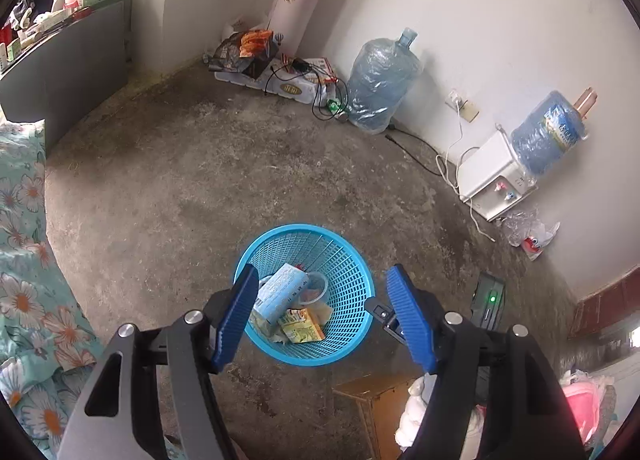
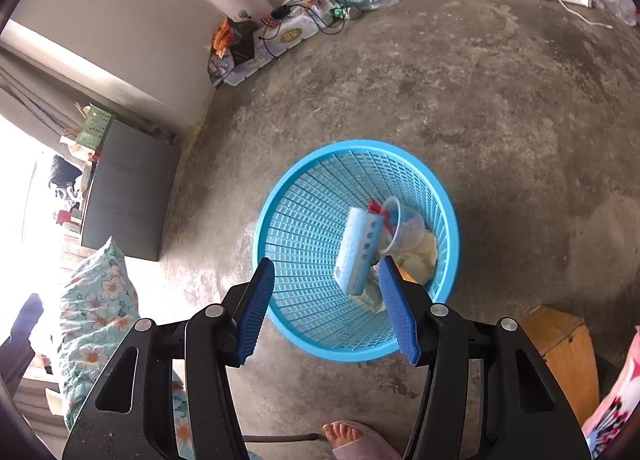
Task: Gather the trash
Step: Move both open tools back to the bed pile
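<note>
A blue mesh basket [image 1: 352,280] [image 2: 304,220] stands on the concrete floor. Inside it lie a light-blue pack [image 1: 280,292] [image 2: 356,248], tilted on end, a clear plastic cup [image 1: 314,288] [image 2: 400,228] and a yellow wrapper [image 1: 302,326]. My left gripper [image 1: 322,272] hovers over the basket, open, with nothing pressed between its blue pads. My right gripper [image 2: 327,263] is also open above the basket's near rim. The pack sits close to its right finger [image 2: 394,308] but apart from it.
Two water jugs [image 1: 380,80] [image 1: 548,132], a white dispenser [image 1: 496,180] and cables [image 1: 328,92] line the far wall. A wooden stool [image 2: 560,356], floral bedding [image 1: 24,260], a dark cabinet [image 2: 128,188] and a person's sandalled foot [image 2: 344,436] lie nearby.
</note>
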Demonstrator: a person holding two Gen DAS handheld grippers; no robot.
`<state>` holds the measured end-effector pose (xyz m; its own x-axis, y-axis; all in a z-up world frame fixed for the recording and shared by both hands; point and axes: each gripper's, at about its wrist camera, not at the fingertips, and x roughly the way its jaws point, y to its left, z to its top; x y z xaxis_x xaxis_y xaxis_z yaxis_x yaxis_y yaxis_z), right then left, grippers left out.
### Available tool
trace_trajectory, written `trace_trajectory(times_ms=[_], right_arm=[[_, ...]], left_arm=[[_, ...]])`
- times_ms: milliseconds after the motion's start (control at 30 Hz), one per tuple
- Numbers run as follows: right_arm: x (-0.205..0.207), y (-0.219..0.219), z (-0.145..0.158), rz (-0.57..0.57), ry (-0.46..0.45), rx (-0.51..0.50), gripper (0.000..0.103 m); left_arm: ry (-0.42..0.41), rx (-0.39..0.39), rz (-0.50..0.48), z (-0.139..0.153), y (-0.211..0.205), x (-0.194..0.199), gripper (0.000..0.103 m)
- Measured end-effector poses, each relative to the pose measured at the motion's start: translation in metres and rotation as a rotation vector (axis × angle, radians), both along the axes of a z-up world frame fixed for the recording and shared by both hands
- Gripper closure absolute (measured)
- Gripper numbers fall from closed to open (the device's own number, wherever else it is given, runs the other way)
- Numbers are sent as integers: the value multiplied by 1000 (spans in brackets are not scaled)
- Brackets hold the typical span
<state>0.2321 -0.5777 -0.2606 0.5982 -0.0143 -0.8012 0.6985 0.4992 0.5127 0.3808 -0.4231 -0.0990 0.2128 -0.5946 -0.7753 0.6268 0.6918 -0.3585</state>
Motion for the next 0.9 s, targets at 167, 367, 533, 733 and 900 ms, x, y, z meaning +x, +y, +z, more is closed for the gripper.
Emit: trace_trajectory(times_ms=[167, 367, 533, 733, 900], right_arm=[[-23, 17, 30, 7, -78, -52, 50], [-61, 66, 98, 6, -211, -175, 47], [-94, 133, 164, 53, -327, -366, 24], [-107, 202, 213, 184, -434, -518, 9], [-103, 240, 238, 348, -532, -516, 8]], left_arm=[[-119, -111, 35, 55, 39, -29, 36], [-322, -276, 66, 135, 109, -99, 23], [-430, -351, 60, 171, 179, -162, 15], [-450, -303, 58, 180, 259, -218, 14], [-468, -264, 132, 179, 338, -255, 14]])
